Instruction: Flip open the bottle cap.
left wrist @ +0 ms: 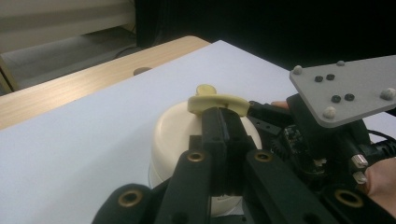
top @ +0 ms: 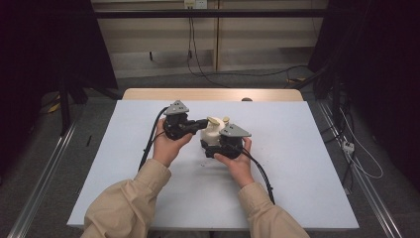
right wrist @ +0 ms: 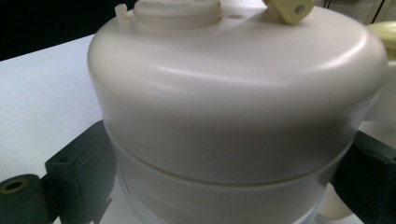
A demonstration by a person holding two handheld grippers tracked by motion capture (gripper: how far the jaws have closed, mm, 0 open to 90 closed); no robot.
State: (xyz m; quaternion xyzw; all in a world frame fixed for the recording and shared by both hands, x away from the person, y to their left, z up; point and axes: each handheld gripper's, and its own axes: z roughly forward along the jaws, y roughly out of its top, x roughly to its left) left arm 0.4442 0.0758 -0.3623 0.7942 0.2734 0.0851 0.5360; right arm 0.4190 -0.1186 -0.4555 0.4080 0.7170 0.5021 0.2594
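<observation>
You've got a cream domed plastic pot (top: 212,135) standing upright mid-desk, lid seated on its base, a yellowish flat handle (left wrist: 216,101) lying across the top.

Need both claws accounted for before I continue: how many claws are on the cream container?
2: the right claw clamps the cream container by its sides; the left claw is shut at its yellow top handle.

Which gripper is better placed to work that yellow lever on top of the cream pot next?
Left. The left gripper, jaws shut, reaches the lever, while the right gripper clamps the pot body, steadying it.
</observation>
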